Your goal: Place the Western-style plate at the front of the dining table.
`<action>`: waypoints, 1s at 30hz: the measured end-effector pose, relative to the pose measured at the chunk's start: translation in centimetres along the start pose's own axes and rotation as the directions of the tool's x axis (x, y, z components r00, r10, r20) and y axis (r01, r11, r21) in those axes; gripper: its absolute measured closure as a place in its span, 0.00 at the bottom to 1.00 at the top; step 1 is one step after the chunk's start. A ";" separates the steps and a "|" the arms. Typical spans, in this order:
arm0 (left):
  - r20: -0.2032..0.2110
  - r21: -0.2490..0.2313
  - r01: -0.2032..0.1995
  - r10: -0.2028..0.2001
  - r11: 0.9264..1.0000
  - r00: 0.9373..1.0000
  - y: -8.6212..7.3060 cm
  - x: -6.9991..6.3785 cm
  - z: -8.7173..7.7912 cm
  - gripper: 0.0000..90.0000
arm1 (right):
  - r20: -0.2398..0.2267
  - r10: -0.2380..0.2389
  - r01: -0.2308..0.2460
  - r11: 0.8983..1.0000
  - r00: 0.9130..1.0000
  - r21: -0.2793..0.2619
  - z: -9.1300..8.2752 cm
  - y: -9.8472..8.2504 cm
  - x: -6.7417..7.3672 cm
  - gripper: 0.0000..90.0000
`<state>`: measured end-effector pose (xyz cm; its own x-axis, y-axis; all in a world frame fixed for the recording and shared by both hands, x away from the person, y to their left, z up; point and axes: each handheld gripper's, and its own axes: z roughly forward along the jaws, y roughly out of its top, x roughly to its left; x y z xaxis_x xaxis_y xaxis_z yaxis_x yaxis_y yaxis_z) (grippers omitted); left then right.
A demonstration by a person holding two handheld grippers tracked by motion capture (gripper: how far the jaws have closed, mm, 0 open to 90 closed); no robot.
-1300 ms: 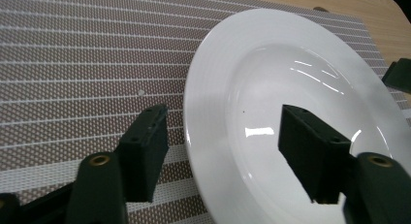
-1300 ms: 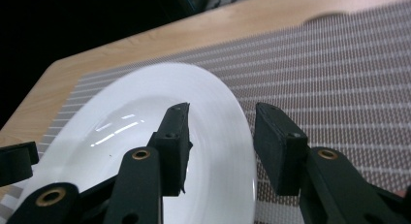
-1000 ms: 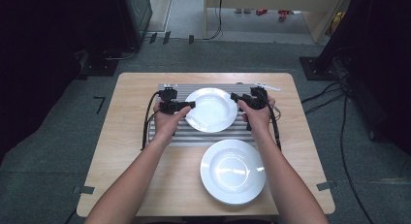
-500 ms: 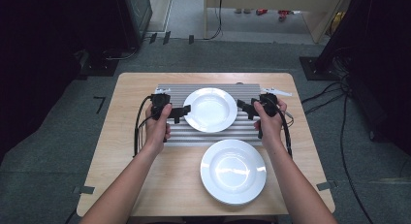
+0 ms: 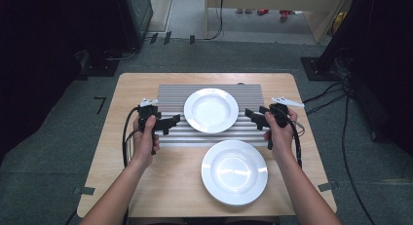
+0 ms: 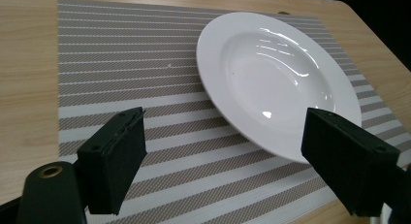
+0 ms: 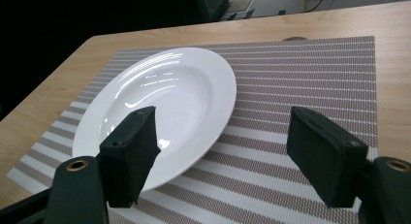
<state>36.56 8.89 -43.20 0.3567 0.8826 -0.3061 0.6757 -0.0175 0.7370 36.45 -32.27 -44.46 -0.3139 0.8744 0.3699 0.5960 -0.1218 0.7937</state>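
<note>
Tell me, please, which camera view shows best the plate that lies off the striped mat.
The high view shows it best: the near plate lies whole on the bare table, just in front of the striped mat. The two gripper views look across the mat at the far plate and give no clear sight of the near one.

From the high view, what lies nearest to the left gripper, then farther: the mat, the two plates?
1. Mat: right under the left gripper, at its left edge.
2. Plate on the mat: just to its right.
3. Plate on the bare table: farther, front right.
</note>
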 end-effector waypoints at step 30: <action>-0.033 -0.038 0.035 -0.036 0.999 0.999 -5.7 3.3 -6.2 0.18 | 0.014 -0.015 0.016 0.999 1.000 -0.031 -8.7 -4.4 -2.5 0.25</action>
<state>29.91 14.86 -44.66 0.3104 0.8977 -0.3127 0.6629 0.0314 0.7480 28.23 -37.97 -44.65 -0.3124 0.8827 0.3510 0.5678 -0.1227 0.8140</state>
